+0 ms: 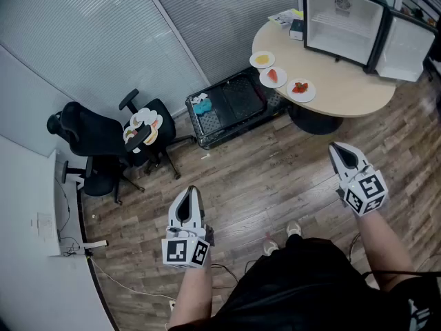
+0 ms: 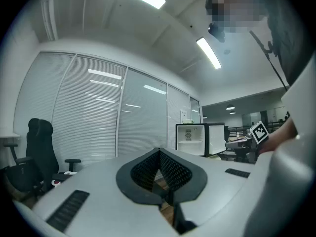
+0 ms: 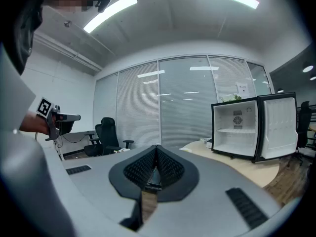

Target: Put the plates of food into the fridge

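Note:
Three white plates of food sit in a row on the round wooden table [image 1: 358,92]: one with yellow food [image 1: 262,59], one with orange-red food [image 1: 273,76], one with red food [image 1: 301,89]. Behind them a small black fridge [image 1: 341,23] stands with its door [image 1: 406,47] swung open and its white shelves bare. The fridge also shows in the left gripper view [image 2: 191,138] and the right gripper view [image 3: 237,127]. My left gripper [image 1: 192,189] [image 2: 159,152] and right gripper [image 1: 333,146] [image 3: 157,147] hang over the wooden floor, well short of the table, both shut and empty.
A black office chair [image 1: 103,140] at the left carries more plates of food [image 1: 143,126] on its seat. A black crate [image 1: 231,105] with a blue item lies on the floor between chair and table. Blind-covered glass walls close off the far side.

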Demonstrator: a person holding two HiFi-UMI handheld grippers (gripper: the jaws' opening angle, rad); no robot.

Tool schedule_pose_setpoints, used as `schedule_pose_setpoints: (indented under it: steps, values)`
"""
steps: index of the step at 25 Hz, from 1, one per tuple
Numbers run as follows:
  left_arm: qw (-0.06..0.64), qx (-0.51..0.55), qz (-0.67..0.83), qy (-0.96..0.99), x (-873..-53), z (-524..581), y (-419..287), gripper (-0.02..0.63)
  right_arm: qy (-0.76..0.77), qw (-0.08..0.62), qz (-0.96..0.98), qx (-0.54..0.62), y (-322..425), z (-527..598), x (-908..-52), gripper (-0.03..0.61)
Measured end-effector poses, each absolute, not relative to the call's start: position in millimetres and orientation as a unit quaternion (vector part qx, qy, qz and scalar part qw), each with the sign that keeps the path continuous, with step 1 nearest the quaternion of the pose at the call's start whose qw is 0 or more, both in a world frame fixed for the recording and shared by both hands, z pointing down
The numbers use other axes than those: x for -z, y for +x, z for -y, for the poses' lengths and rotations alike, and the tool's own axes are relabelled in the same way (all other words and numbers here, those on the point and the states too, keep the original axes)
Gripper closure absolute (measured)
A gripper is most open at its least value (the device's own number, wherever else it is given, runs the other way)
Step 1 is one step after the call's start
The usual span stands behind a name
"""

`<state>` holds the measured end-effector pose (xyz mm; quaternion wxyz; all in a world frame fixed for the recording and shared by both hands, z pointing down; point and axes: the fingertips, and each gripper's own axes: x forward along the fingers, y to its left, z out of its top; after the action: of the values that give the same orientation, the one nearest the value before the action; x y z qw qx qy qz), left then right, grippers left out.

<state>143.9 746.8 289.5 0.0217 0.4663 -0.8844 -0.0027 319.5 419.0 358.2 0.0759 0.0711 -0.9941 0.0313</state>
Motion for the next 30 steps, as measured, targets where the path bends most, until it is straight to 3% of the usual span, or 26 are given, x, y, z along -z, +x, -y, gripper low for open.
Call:
schedule_pose_setpoints:
  steps: [11,16,30]
  values:
    - [0.017,-0.020,0.882,0.471,-280.6,-695.7,145.5,0.609,0.050,0.083,0.994,-0.052,314.6,-384.2,-375.7,0.574]
    - [0.008,-0.023,0.884,0.466,-280.9,-670.5,139.5,0.609,0.041,0.052,0.997,-0.037,311.0,-362.4,-373.6,0.574]
    - [-0.006,-0.017,0.859,0.512,-295.2,-593.1,71.5,0.609,0.092,0.098,0.988,-0.072,271.2,-312.8,-411.2,0.574]
